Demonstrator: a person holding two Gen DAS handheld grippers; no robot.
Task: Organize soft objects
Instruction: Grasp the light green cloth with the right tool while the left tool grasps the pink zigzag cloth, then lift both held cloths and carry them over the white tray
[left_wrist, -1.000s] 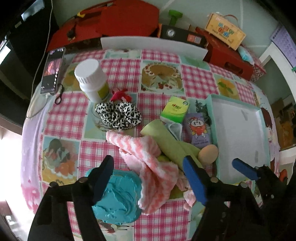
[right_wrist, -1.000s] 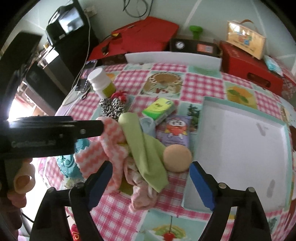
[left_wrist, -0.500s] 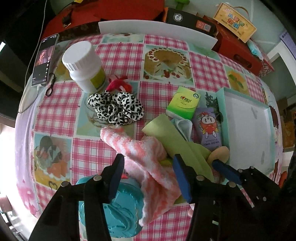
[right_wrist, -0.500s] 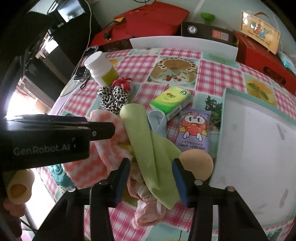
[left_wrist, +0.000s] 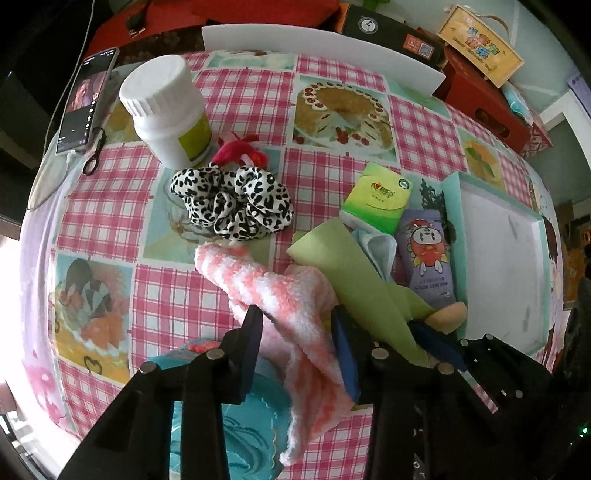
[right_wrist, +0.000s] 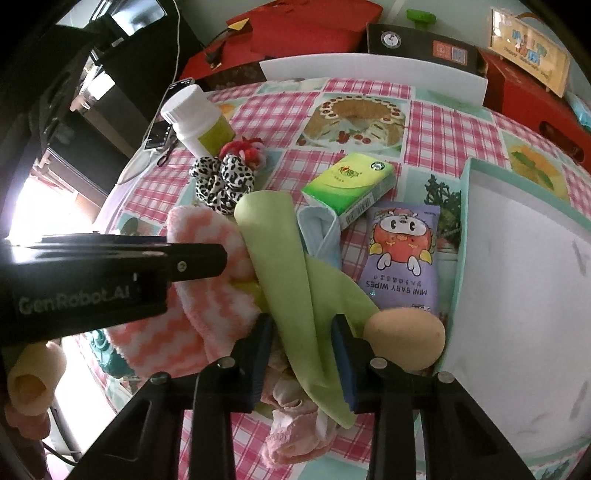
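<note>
Both hand-held grippers have dropped lower: left hand-held gripper (left_wrist: 297, 325) closing around the pink striped towel (left_wrist: 273, 291), right hand-held gripper (right_wrist: 303, 332) closing around the green cloth (right_wrist: 295, 280), which half hides pale pink fabric (right_wrist: 295, 428) beneath.

What we cannot make out

The teal cloth (left_wrist: 236, 443) is mostly hidden behind the left gripper (left_wrist: 297, 347) and cut by the bottom edge. We cannot tell whether the right gripper (right_wrist: 303, 354), its jaws closing, already presses the green cloth (right_wrist: 295, 280). The pale pink fabric (right_wrist: 295, 424) lies largely buried beneath.
</note>
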